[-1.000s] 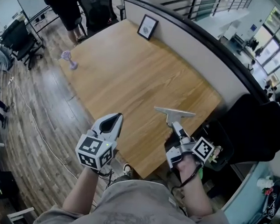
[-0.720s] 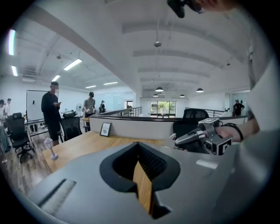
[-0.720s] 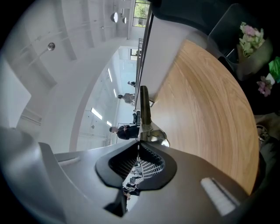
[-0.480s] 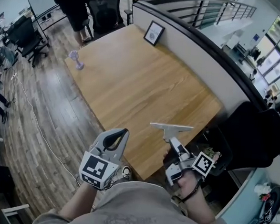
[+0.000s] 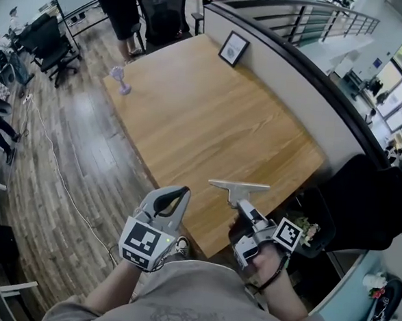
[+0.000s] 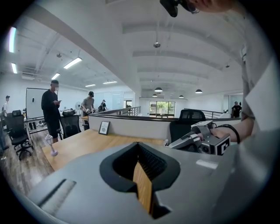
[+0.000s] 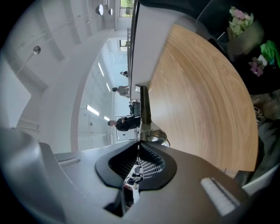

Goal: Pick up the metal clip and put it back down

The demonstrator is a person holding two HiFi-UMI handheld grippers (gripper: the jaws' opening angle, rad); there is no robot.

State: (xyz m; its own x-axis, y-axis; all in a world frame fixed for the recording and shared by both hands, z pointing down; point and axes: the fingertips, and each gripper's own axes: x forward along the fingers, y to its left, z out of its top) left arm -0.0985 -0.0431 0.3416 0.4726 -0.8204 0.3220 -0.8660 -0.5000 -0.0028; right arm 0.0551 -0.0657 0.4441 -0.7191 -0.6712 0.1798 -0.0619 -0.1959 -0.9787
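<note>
**Over the near corner of the table: clip in the right claw, set-down pending**

Above the near corner of the wooden table (image 5: 191, 108), the metal clip (image 5: 239, 186) sits in my right gripper (image 5: 242, 206). The jaws are closed on its short stem. In the right gripper view the stem runs straight out from between the pads. The flat bar stands beyond the tips.

Geometry that matters for the set-down:
- The clip lies directly ahead of the right claw, on the claw's own line.
- Its long bar runs crosswise to that line, left to right in the head view.
- The bar overlaps the table's near corner and appears to be held clear of the wood. How far clear, I cannot tell.
- The claw is rolled onto its side, so the tabletop fills the right half of its view.

The left gripper (image 5: 179, 190) is just beside the right one, on the floor side of the table edge. Its jaws meet at the tips with nothing between them. It is well placed to stay out of this.

Judgement: the pick-up is done and the put-down remains. The right hand alone should lower the clip forward and down onto bare wood, bar flat, before releasing it.
</note>
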